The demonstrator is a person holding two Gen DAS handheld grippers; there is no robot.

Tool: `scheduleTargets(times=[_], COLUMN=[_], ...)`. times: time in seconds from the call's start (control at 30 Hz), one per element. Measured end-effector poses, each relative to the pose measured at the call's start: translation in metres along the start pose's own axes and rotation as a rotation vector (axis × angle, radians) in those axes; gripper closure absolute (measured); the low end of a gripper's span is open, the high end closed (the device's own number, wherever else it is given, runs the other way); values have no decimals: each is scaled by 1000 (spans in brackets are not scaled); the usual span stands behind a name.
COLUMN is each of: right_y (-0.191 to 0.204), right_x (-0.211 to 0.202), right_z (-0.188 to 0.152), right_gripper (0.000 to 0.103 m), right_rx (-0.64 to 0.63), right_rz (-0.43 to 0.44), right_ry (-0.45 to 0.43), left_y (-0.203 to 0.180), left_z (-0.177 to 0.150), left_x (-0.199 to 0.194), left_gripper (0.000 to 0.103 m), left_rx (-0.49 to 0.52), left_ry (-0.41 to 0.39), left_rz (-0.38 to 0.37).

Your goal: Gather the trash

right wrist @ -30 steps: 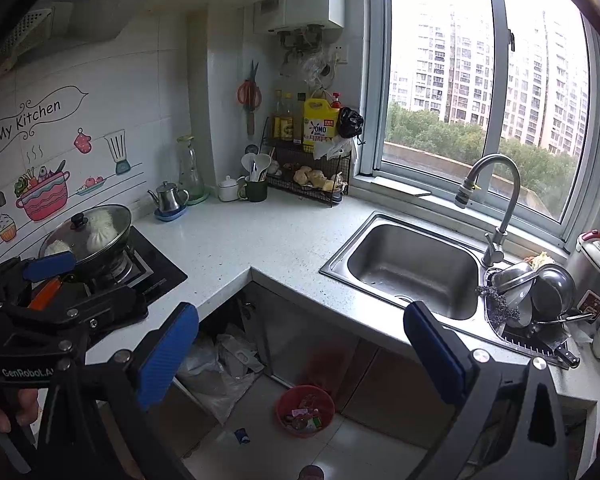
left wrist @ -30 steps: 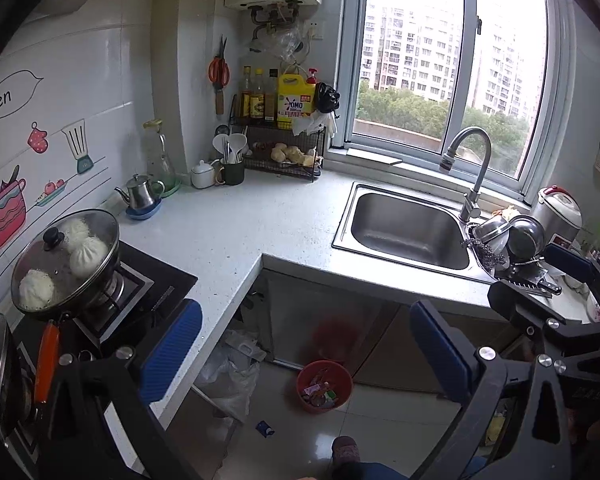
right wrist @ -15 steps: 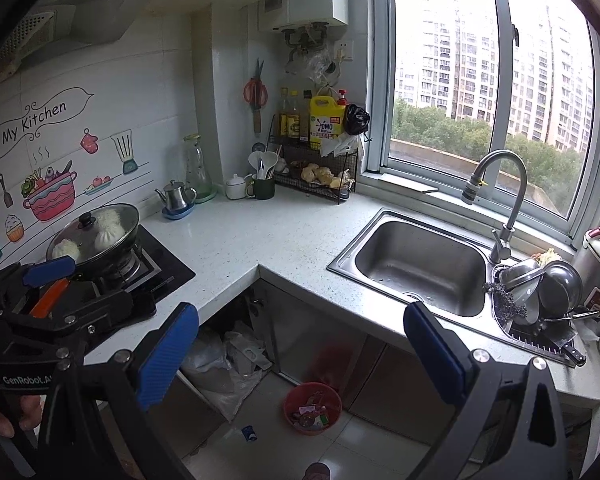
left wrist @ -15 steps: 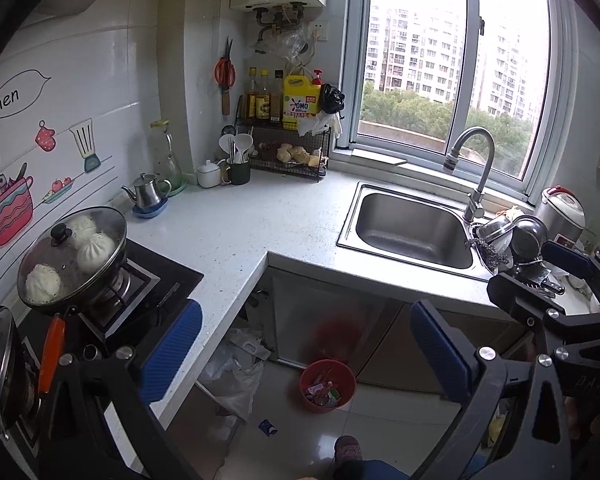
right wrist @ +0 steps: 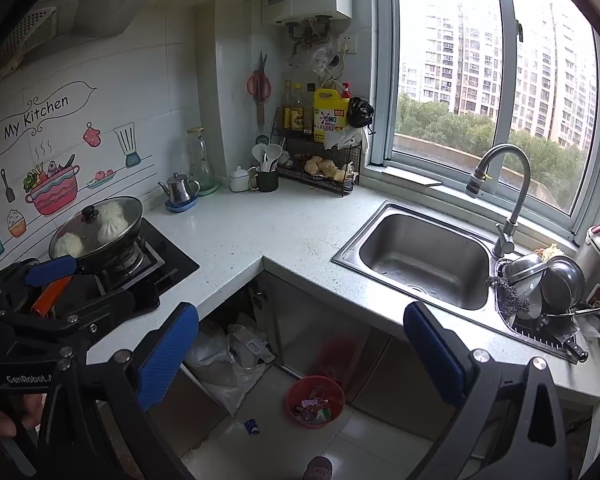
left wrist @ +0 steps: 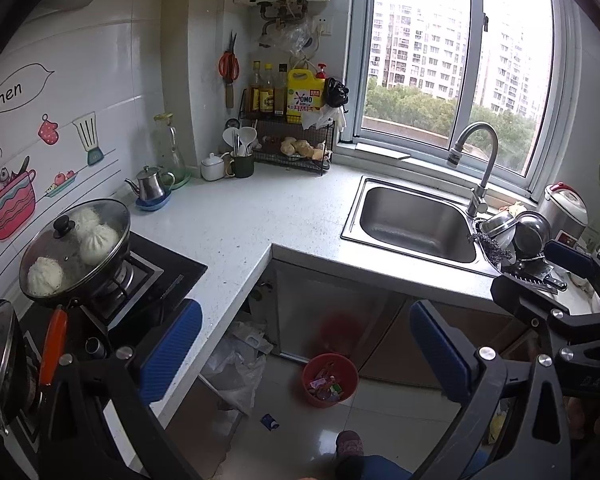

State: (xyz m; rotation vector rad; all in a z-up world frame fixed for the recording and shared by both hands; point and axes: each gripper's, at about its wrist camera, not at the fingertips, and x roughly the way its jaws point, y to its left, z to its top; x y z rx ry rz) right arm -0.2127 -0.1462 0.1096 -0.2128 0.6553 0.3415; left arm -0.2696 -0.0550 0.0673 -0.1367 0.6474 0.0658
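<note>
Trash, a small blue scrap point(left wrist: 269, 421), lies on the floor tiles at about 7 o'clock from the red bin point(left wrist: 330, 379), near it but apart; the right wrist view shows the same scrap at the same bearing. No other loose litter can be made out on the floor or on the white countertop point(left wrist: 256, 216). Progress, as judged: collection has not started on this item, since it rests outside the bin and neither tool is near it. The left gripper point(left wrist: 306, 350) is held high above the floor with its blue pads spread wide and nothing between them. The right gripper point(right wrist: 300, 354) is likewise spread wide and empty, hovering at counter height. Remaining work, in my estimate: lower one tool to the scrap, pinch it, carry it the short way to the bin and release. Containers: the red bin stands on the floor before the cabinet under the sink point(left wrist: 418, 222) and already holds a shallow layer of mixed coloured wrappers; it is far from full. Crumpled clear plastic bags point(left wrist: 236, 364) sit in the open space under the counter corner, at 9 o'clock from the bin; whether they count as waste cannot be told. The sink basin is empty. A lidded pan point(left wrist: 76, 250) on the stove holds three white buns. A wire rack point(left wrist: 294, 148) at the back holds bottles above and pale lumpy food items below.
</note>
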Motion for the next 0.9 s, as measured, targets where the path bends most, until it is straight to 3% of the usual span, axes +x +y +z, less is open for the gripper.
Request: scheduleTargets(times=[0.9], right_y=[0], right_x=[6], right_z=[-1], right_gripper=[1], right_rx=[15], right_rz=[17], right_ry=[38], left_y=[3], left_z=[-3], left_x=[8], left_gripper=[0], left_rx=[13], left_ry=[29], left_rz=[-13])
